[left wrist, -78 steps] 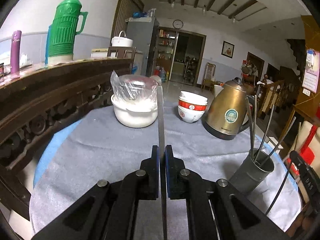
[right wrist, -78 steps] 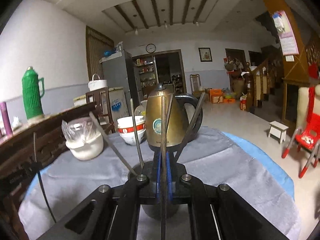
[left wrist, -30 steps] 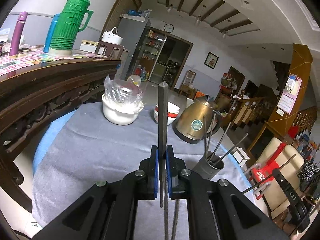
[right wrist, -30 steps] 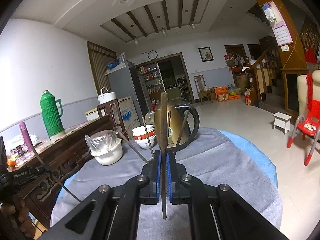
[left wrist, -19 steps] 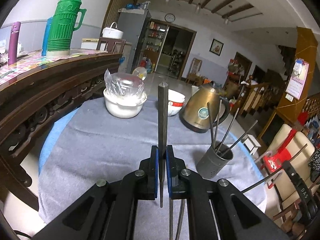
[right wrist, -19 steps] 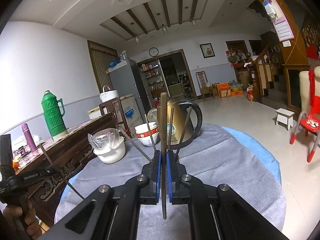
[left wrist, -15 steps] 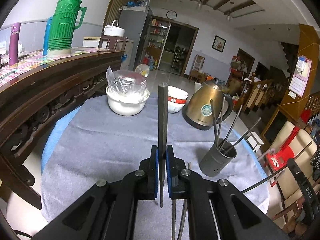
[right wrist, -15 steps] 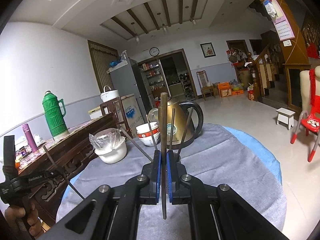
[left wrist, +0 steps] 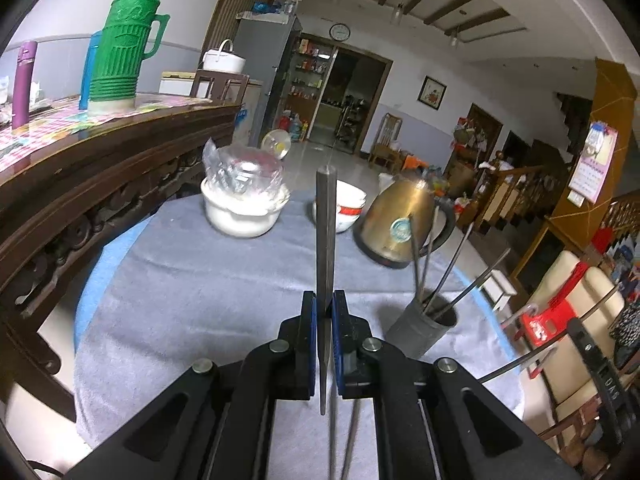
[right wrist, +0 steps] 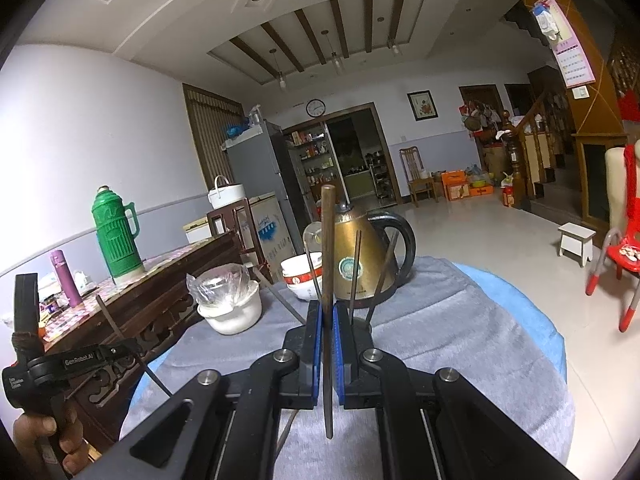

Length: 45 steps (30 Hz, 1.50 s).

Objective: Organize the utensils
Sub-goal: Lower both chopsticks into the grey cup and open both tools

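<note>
My left gripper (left wrist: 324, 300) is shut on a grey metal chopstick (left wrist: 323, 236) that stands upright between its blue pads, above the grey cloth. To its right stands a grey holder cup (left wrist: 420, 330) with several chopsticks leaning in it. My right gripper (right wrist: 328, 312) is shut on a brownish chopstick (right wrist: 328, 248), also upright. The cup is mostly hidden behind the right gripper's fingers; only its chopsticks (right wrist: 354, 276) show. Loose chopsticks (left wrist: 352, 428) lie on the cloth under the left gripper.
On the round table's grey cloth (left wrist: 200, 280) stand a brass kettle (left wrist: 400, 228), stacked red-rimmed bowls (left wrist: 350, 208) and a white bowl with a plastic bag (left wrist: 240, 208). A dark wooden sideboard (left wrist: 80, 168) with a green thermos (left wrist: 120, 48) lies left. A hand (right wrist: 40, 436) holds the left gripper.
Since the oldest frames both grippers have lifted away from the table and holder, each carrying its chopstick. Over the last second they have barely shifted.
</note>
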{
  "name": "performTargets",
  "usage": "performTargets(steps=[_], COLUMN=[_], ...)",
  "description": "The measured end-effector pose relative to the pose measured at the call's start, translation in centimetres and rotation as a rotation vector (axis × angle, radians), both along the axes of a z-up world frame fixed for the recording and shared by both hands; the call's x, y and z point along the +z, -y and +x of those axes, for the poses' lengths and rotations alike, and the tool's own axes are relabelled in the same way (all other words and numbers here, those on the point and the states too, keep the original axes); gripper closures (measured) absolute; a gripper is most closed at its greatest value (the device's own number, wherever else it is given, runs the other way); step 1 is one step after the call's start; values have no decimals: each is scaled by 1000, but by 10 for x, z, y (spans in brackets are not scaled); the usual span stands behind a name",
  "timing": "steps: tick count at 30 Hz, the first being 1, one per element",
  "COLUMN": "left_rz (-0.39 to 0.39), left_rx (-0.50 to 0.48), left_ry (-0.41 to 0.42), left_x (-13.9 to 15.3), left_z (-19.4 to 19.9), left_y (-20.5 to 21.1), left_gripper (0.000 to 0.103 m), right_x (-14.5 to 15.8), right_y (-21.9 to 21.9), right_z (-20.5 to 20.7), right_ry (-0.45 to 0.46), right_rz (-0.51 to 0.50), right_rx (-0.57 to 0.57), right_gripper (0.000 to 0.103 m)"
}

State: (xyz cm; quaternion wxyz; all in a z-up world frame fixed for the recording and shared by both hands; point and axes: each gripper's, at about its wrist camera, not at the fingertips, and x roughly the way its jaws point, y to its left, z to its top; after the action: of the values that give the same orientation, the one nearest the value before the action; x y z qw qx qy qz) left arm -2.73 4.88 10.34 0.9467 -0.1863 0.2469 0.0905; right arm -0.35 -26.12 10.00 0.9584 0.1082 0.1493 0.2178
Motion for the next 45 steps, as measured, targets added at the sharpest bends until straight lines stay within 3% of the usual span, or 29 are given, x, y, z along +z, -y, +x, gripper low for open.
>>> performTargets(steps=[11,15,29,45], left_rz=[-62,-60,-37,0], left_rx=[-102,-136,-200,-243], left_ry=[161,184,82,-17], left_x=[65,74,32,-1], left_z=[48,76,151,174], left_y=[24,42,78,96], left_gripper=[96,96,96,95], right_x=[50,57,13,-15], right_y=[8,5,-13,-28], right_z=[31,49,108,126], right_ry=[113,127,23,-45], right_rz=[56,61,7,-41], right_rx=[-26,-40,-56,-36], right_gripper=[97,97,97,97])
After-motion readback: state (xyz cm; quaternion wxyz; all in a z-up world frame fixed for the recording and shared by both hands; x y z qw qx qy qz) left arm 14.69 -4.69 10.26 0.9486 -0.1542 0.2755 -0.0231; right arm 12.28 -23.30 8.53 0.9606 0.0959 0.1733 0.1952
